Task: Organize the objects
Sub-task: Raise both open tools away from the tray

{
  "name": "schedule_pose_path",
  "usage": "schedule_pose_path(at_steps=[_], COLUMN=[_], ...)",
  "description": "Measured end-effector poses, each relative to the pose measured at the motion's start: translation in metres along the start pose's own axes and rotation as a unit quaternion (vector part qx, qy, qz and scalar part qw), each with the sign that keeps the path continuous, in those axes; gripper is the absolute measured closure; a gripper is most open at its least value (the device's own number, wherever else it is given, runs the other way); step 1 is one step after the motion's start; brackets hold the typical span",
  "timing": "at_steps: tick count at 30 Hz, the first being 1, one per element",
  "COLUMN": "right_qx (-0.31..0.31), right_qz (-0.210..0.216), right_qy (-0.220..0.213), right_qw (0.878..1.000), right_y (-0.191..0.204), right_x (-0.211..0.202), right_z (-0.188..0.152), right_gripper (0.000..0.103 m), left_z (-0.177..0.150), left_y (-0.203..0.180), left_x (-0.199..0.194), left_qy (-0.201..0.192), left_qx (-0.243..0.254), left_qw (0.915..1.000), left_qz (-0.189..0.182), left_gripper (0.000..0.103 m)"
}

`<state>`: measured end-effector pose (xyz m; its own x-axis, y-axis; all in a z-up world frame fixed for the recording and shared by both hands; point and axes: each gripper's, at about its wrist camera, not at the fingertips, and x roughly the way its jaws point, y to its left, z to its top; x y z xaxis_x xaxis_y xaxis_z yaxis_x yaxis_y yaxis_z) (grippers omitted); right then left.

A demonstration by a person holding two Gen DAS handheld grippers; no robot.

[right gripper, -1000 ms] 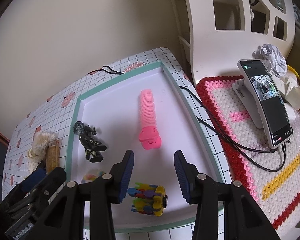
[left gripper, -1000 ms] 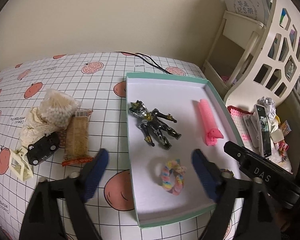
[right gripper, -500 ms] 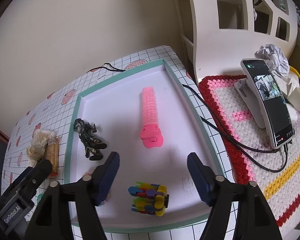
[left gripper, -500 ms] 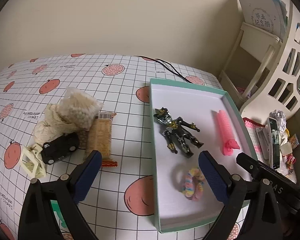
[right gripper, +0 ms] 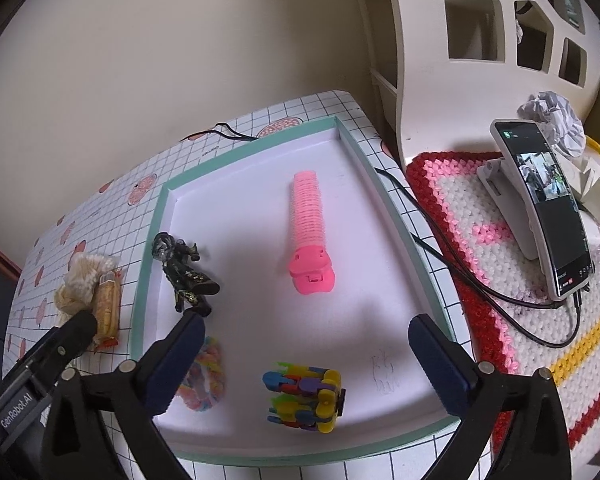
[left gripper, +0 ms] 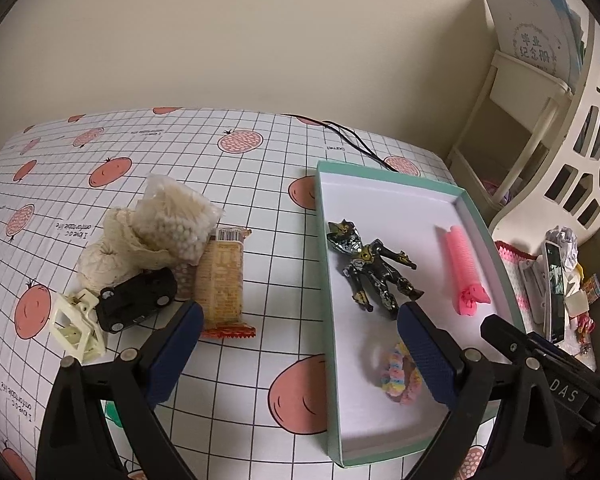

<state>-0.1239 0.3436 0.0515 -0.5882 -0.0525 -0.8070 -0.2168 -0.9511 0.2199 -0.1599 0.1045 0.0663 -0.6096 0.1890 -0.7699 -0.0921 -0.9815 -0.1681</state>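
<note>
Both grippers hang empty, jaws spread wide: left gripper [left gripper: 296,344] lower centre, right gripper [right gripper: 304,352] above the shallow mint-rimmed white tray [right gripper: 384,196] holding a pink ribbed hair roller [right gripper: 307,216].

Your left gripper [left gripper: 298,338] hangs wide apart over the surface [left gripper: 260,168], between the snack bar [left gripper: 221,280] and the tray [left gripper: 323,240], gripping nothing.

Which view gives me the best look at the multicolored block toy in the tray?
The right wrist view. The multicolored block toy lies in full sight on the tray floor between the open fingers of the right claw. The left wrist view does not show it at all.
</note>
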Motion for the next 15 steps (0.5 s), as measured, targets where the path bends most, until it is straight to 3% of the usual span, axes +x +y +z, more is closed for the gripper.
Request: schedule_pose_path(at_steps=[15], right_qx=[-0.023], right_qz=[0.003], right_qy=[-0.031], right_qw=[0.999], right_y=[0.013], right_x=[-0.013], right_z=[0.003], right_gripper=[0.0], left_z=[0.007], left_y=[0.007], left_x=[-0.011], left_qy=[-0.017], left_qx=[0.015], left_qw=[0.9997], left_qz=[0.008], left_gripper=[0.005])
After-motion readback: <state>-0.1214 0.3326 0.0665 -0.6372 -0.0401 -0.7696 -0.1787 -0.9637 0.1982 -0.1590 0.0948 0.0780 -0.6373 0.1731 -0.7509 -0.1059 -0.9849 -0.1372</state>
